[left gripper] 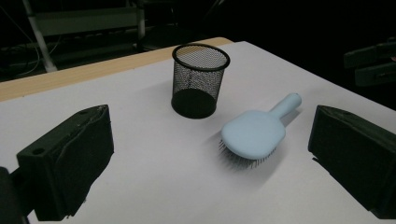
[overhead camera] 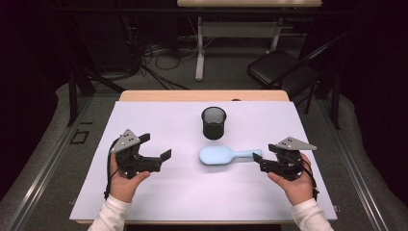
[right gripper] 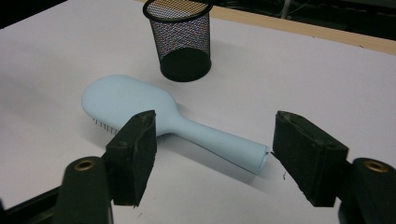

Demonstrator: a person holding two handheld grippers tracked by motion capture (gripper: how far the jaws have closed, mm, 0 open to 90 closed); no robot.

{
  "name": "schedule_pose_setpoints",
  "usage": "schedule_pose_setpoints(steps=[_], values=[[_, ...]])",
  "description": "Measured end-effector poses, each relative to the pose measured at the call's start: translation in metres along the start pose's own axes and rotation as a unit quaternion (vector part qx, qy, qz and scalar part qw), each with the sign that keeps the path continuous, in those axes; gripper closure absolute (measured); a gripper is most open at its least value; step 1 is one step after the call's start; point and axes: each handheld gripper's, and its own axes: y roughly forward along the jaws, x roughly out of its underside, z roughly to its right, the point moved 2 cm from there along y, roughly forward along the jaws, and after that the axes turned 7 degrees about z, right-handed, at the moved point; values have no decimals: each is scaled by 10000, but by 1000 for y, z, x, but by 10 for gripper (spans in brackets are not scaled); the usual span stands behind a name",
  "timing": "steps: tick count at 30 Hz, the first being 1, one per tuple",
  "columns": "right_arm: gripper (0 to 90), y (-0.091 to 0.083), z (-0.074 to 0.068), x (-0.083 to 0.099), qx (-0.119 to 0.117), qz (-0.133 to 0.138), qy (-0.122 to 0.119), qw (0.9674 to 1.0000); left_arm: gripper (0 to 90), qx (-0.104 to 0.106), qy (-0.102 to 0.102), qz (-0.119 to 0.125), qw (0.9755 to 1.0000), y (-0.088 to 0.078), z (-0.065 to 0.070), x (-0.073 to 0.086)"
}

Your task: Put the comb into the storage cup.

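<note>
The left gripper [overhead camera: 155, 146] hangs above the table, jaws spread wide and empty. The right gripper [overhead camera: 260, 162] points inward, low, jaws apart, pads gripping nothing.

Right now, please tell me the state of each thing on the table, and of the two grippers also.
Hairbrush: lying flat on the white table cover, bristles down, handle toward the right gripper, not held.
Mesh cup: upright, nothing visible inside, apart from the hairbrush.
Left gripper: open, fingers holding nothing.
Right gripper: open, fingers on both sides of the handle's end, not pressing it.
</note>
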Motion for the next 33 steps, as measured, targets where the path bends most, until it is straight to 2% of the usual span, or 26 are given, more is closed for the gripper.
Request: schedule_pose_setpoints(steps=[6,7,9,13,16,19,22,25,33], values=[[313,5,1,-4,39,-135,-106,9998,4,-55,-68,-10,10000,6,-7,-9],[347,7,2,-6,49,-187,-107,9998,4,-86,-144,7,9999,8,-10,-12],[357,10,3,-8,67,-232,-108,9997,4,-96,-211,28,9997,11,-12,-14],[402,14,5,-11,38,-312,-66,9995,4,-57,-244,18,9997,17,-16,-18],[444,17,6,-12,17,-358,-81,9993,4,-73,-220,-2,9997,19,-18,-18],[487,22,7,-13,48,-413,-149,9990,4,-163,-134,-133,9997,23,-22,-18],[531,26,8,-13,15,-438,-97,9990,4,-183,-149,-120,9996,24,-24,-19],[583,32,9,-14,-115,-413,-42,9991,4,-216,-212,-122,9995,26,-28,-19],[671,46,12,-16,-82,-613,-120,9980,4,-229,-145,-121,9996,26,-28,-17]])
